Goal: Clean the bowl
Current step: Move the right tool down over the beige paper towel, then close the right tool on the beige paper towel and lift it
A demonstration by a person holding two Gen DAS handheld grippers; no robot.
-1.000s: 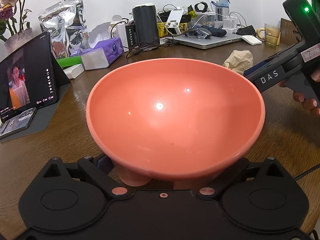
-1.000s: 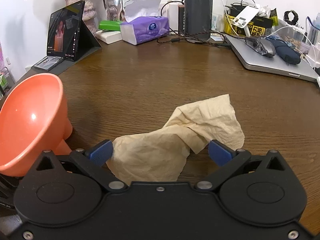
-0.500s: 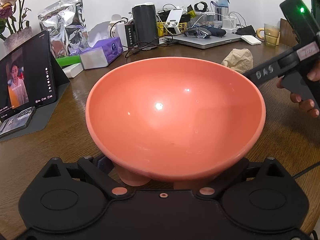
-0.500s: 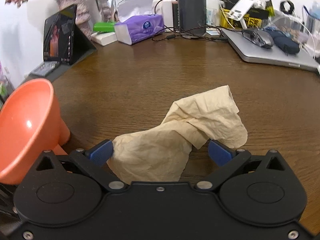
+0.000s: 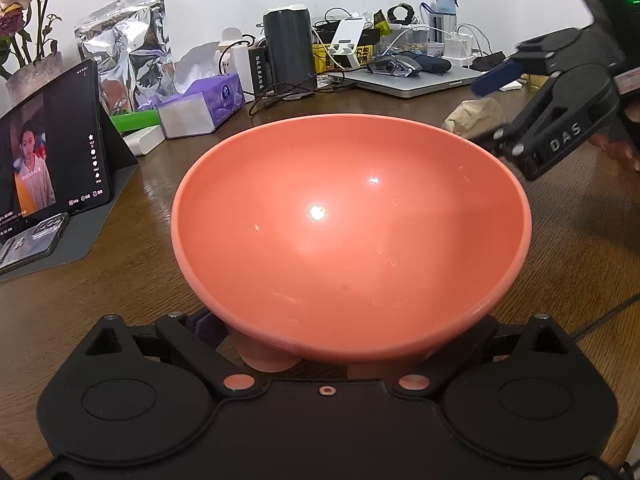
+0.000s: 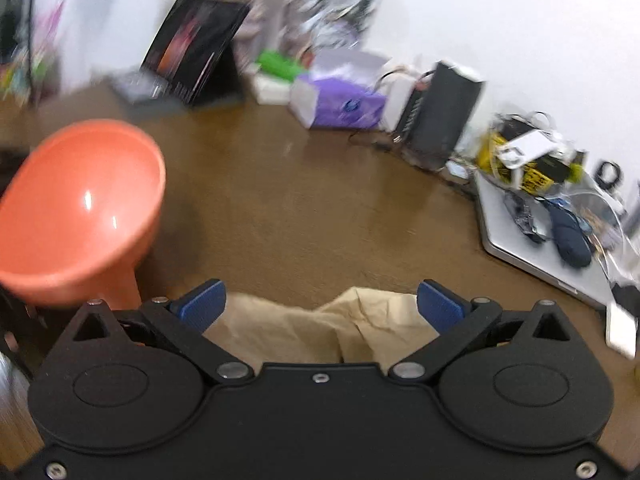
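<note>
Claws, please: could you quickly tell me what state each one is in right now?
Left claw: shut on the orange bowl, gripping its foot.
Right claw: open, fingers apart either side of the tan paper towel, not gripping it.

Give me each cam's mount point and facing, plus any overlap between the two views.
Left wrist: sits on the left gripper, looks along its fingers across the table toward the cluttered wall; the bowl fills the centre, the right gripper enters at right.
Right wrist: sits on the right gripper, tilted and motion-blurred, looks over the paper towel between its open blue pads.
Shared: bowl, paper towel, tablet, purple tissue box, laptop.
</note>
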